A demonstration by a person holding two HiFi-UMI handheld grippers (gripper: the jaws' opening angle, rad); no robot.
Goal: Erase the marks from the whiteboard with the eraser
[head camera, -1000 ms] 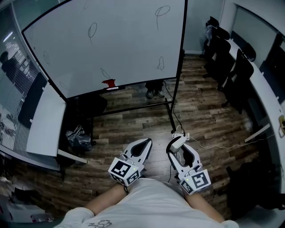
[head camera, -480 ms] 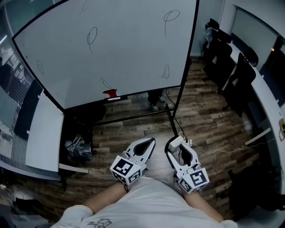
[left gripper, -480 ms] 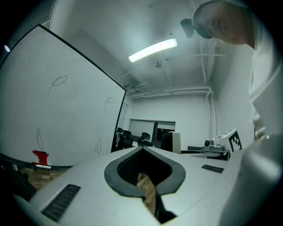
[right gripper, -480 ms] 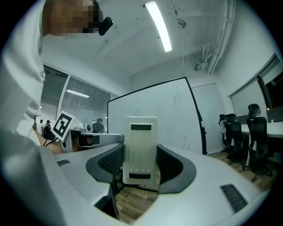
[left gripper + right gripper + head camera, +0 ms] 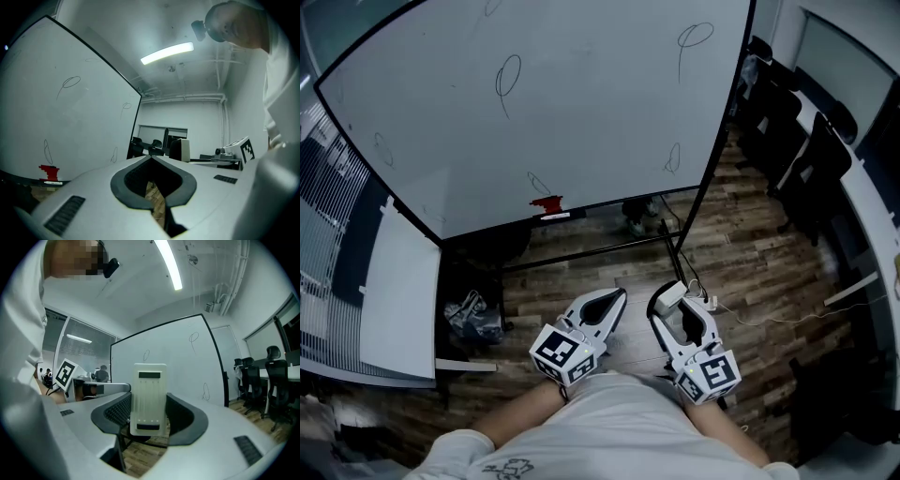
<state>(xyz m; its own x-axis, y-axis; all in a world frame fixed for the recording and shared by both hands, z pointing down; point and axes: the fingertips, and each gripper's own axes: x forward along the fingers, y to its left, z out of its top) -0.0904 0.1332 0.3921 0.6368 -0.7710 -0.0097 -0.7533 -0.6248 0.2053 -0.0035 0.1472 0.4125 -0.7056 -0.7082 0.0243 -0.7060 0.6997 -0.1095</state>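
- Down by your waist, your left gripper (image 5: 615,296) has its jaws closed tip to tip with nothing between them. Only the wooden floor (image 5: 750,253) shows through the gap behind the tips.
- Just beside it, your right gripper (image 5: 673,302) is clamped on the eraser (image 5: 149,399). The eraser is a pale rectangular block standing upright between the ribbed pads and reaching past the jaw tips.
- Ahead of you, the whiteboard (image 5: 581,103) stands on its black frame, well apart from both grippers and from the eraser.
- Thin pen marks are on the board:
  - an upper left loop (image 5: 507,73)
  - an upper right loop (image 5: 695,37)
  - a small loop low on the right (image 5: 673,157)
  - a fainter loop near the bottom edge (image 5: 539,183)
- On the board's bottom ledge sits a small red object (image 5: 548,203). A thin white stick (image 5: 555,216) lies just beside it.
- To your right, black office chairs (image 5: 811,155) stand along a long desk.
- A white cable (image 5: 750,314) trails across the floor near the foot of the board's frame.
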